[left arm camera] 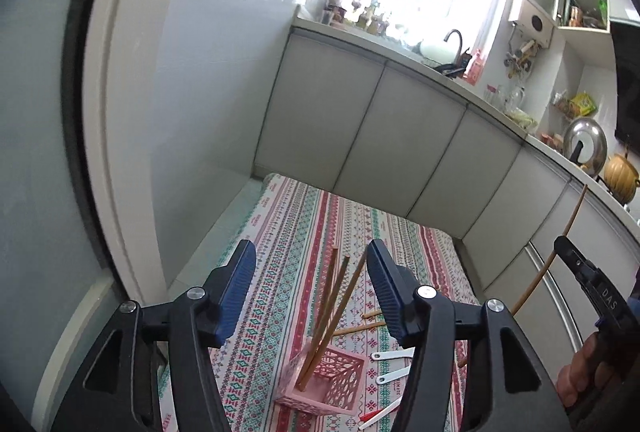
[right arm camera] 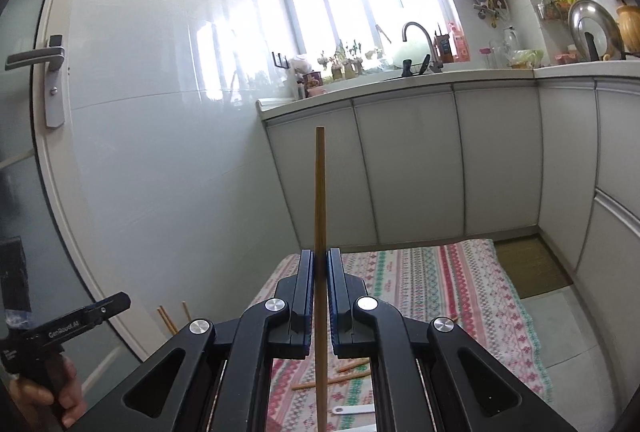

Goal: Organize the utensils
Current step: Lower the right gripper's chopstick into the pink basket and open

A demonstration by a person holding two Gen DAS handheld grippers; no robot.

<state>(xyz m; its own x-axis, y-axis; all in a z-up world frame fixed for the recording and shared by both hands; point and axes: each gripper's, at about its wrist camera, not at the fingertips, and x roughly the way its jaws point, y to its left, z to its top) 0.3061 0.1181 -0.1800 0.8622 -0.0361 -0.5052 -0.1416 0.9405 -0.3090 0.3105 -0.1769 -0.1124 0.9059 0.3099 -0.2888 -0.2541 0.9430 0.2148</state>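
My left gripper (left arm camera: 311, 252) is open and empty, held above a pink lattice basket (left arm camera: 338, 380) that holds three wooden chopsticks (left arm camera: 332, 306) leaning upright. My right gripper (right arm camera: 320, 264) is shut on one wooden chopstick (right arm camera: 319, 192), held upright above the table; that gripper and its chopstick (left arm camera: 552, 256) also show at the right edge of the left wrist view. Loose chopsticks (left arm camera: 370, 316) and several white spoons (left arm camera: 394, 376) lie on the patterned tablecloth (left arm camera: 292, 232) right of the basket. More chopsticks (right arm camera: 352, 370) lie under my right gripper.
A red-tipped utensil (left arm camera: 378, 412) lies near the basket. Grey kitchen cabinets (left arm camera: 400, 136) run behind the table, with a sink and faucet (right arm camera: 418, 44) on the counter. A door with a handle (right arm camera: 48, 72) stands at the left. The left gripper (right arm camera: 80, 316) shows at the lower left.
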